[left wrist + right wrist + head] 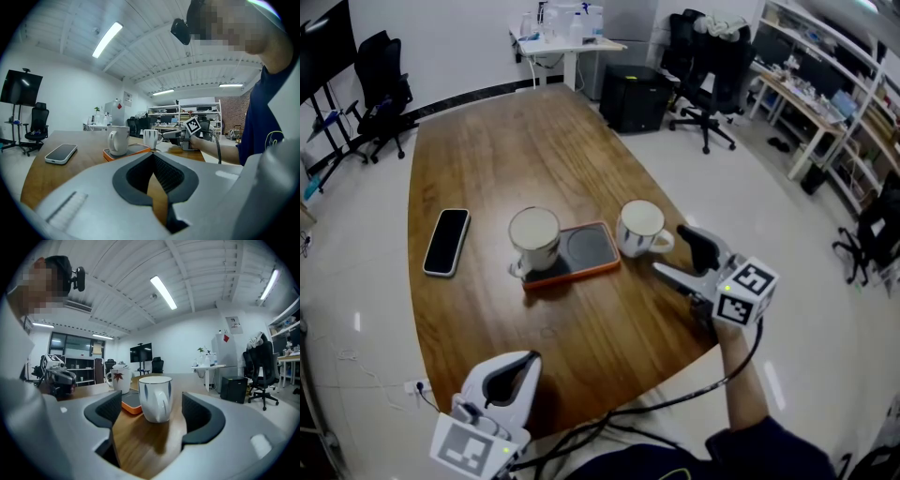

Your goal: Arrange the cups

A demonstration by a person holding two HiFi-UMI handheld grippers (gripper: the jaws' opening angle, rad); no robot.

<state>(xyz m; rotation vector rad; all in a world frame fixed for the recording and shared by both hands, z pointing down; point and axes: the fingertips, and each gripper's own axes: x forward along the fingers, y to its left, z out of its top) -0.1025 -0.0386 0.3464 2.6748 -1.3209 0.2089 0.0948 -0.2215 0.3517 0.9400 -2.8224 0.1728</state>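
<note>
At the lower left of the head view the left gripper (517,364) rests low over the near edge of the wooden table (581,347), pointing up the frame. Its own view shows the jaws pressed together with nothing between them. At the lower right a forearm (739,375) in a dark sleeve reaches in and carries the right gripper (673,251), which lies nearly level and points toward the upper left of the frame. Its jaws stand wide apart. In the right gripper view a white cup (155,397) stands on the table at the mouth of those jaws with its handle turned toward the gripper, and a clear gap shows on each side, so neither pad touches it. In the head view this cup (640,228) sits near the middle of the frame, just beside the right end of a dark pad with an orange rim (586,251). A second white cup (534,239) stands on the left end of that pad. Farther left, well apart from the cups, a phone (447,241) lies flat on the table.
</note>
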